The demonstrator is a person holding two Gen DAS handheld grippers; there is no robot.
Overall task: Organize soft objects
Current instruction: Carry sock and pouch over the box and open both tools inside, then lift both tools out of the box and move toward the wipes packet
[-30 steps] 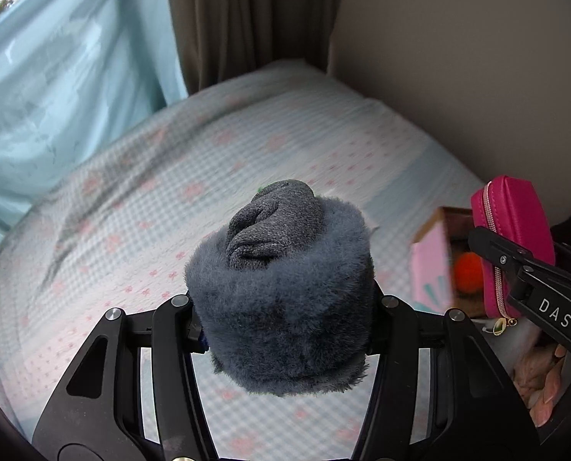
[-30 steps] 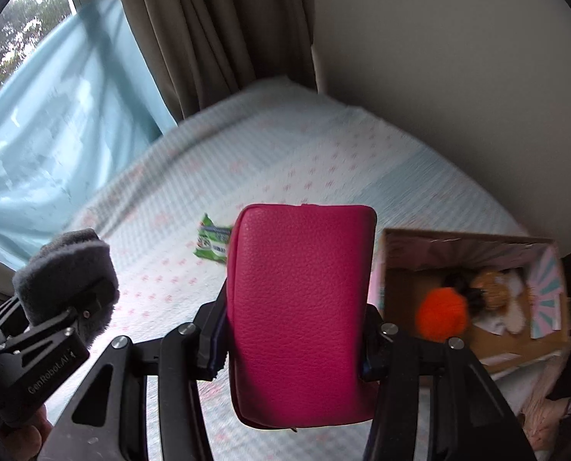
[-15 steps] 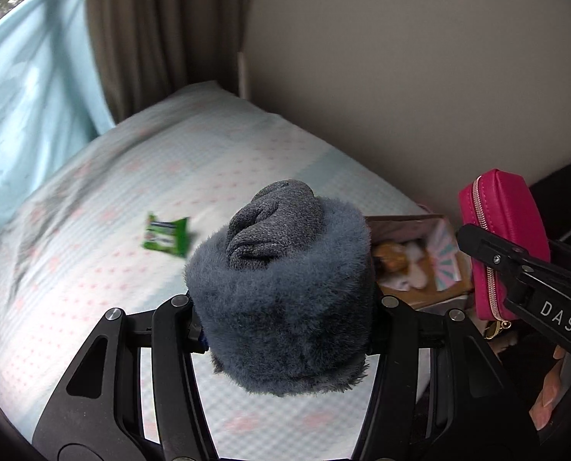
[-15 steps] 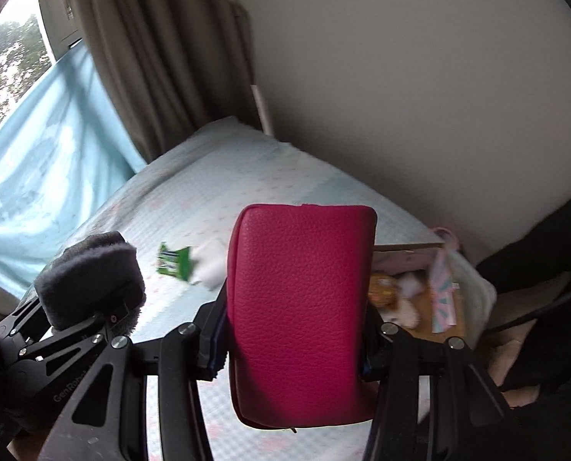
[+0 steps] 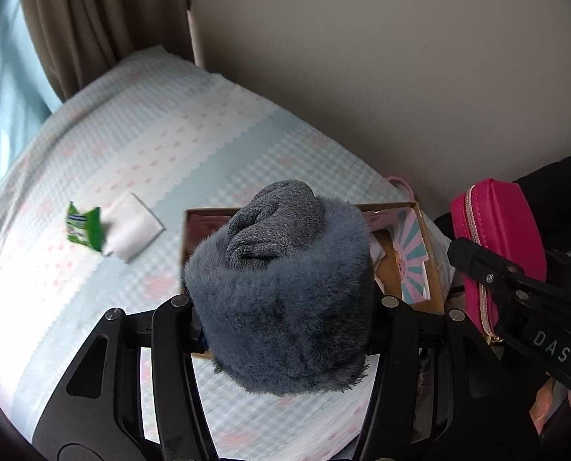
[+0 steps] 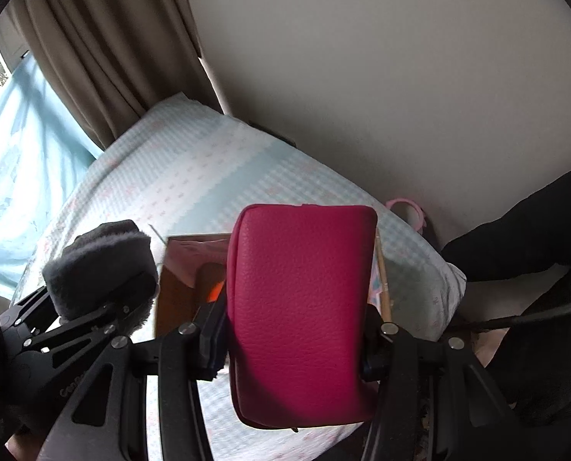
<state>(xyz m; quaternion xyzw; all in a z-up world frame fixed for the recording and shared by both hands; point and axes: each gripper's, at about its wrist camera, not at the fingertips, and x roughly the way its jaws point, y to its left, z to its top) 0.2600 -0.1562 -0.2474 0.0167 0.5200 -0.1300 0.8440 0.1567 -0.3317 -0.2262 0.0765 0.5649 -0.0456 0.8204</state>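
Note:
My left gripper [image 5: 281, 303] is shut on a grey fuzzy rolled sock [image 5: 281, 292] and holds it above the near edge of an open cardboard box [image 5: 429, 265] on the bed. The sock also shows in the right wrist view [image 6: 97, 265]. My right gripper [image 6: 297, 330] is shut on a pink zip pouch [image 6: 301, 307], held just right of the left gripper and over the box [image 6: 174, 292]. The pouch also shows in the left wrist view [image 5: 497, 246]. The held things hide most of the box's inside.
A green packet [image 5: 83, 226] and a white folded cloth [image 5: 131, 230] lie on the checked bedspread [image 5: 170, 134] left of the box. A wall rises right behind the bed. Curtains [image 6: 93, 57] hang at the far left. A pink ring [image 6: 404, 207] sits at the bed's far edge.
Both grippers have swung to the right with their loads. The box has come from the right side to lie under and behind the sock and the pouch. The packet has slid left.

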